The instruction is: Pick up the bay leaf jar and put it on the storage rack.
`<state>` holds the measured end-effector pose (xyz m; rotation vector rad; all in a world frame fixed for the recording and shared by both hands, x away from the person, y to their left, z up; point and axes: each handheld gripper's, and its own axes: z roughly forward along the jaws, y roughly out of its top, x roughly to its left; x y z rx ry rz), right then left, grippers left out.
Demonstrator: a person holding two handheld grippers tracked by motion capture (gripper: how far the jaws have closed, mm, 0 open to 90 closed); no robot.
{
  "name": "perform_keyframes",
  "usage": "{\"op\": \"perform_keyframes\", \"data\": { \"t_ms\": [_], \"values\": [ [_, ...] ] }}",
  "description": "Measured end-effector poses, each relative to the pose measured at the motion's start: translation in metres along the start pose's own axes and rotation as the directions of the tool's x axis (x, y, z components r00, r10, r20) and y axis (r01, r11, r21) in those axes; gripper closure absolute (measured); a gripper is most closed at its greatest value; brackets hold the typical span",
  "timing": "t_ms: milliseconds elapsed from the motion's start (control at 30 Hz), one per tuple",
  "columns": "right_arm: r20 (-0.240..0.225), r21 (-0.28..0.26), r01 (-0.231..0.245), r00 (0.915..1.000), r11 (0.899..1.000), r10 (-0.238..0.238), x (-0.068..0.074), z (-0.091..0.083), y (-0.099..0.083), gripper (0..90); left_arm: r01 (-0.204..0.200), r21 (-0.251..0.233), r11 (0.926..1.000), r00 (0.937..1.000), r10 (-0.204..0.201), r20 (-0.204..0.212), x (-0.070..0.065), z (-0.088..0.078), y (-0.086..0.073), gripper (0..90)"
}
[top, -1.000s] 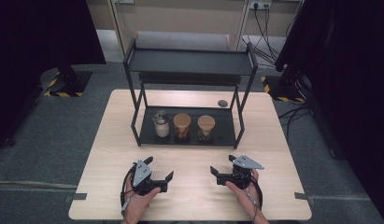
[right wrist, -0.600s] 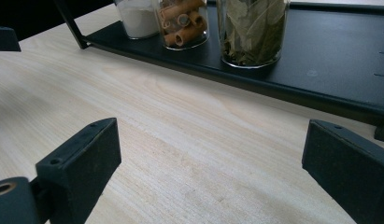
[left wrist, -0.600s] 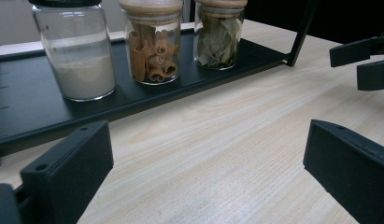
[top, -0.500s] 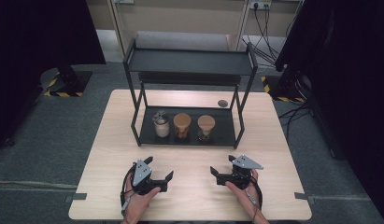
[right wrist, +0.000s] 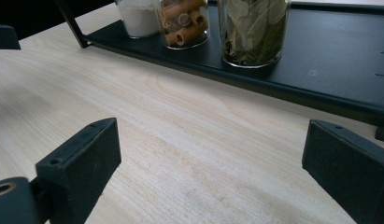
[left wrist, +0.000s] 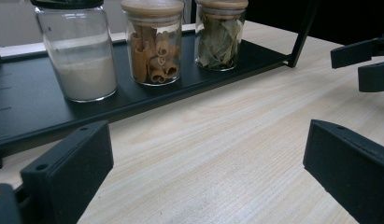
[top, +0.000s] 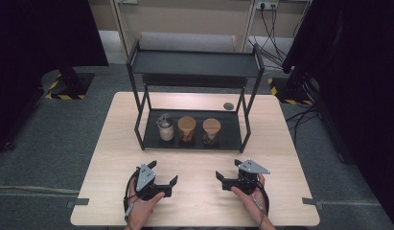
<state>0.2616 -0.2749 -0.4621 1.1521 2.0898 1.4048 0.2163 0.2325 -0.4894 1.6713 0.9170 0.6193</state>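
Note:
Three glass jars stand in a row on the lower tray of a black two-tier rack (top: 151,141). The left jar (top: 165,128) (left wrist: 81,56) holds white powder. The middle jar (top: 187,130) (left wrist: 152,44) (right wrist: 185,23) holds cinnamon sticks under a wooden lid. The right jar (top: 211,131) (left wrist: 220,35) (right wrist: 252,32) holds dried leaves. My left gripper (top: 162,174) (left wrist: 208,172) rests open near the table's front edge, nothing between its jaws. My right gripper (top: 228,172) (right wrist: 213,168) sits open beside it, also holding nothing. Both are well short of the rack.
The rack's upper shelf (top: 194,63) is bare. A small dark round disc (top: 228,106) lies on the wooden table (top: 281,143) behind the rack's right leg. Grey floor surrounds the table, with cables (top: 276,28) at the back right.

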Motion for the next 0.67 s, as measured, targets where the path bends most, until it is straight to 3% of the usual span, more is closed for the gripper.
{"op": "perform_keyframes", "data": {
  "t_ms": [667],
  "values": [
    [0.002, 0.001, 0.001, 1.0, 1.0, -0.001, 0.0009, -0.0002, 0.0, 4.8, -0.004, -0.001, 1.0, 1.0, 0.004, 0.001, -0.0002, -0.0001, -0.0002, 1.4]
  ]
}}
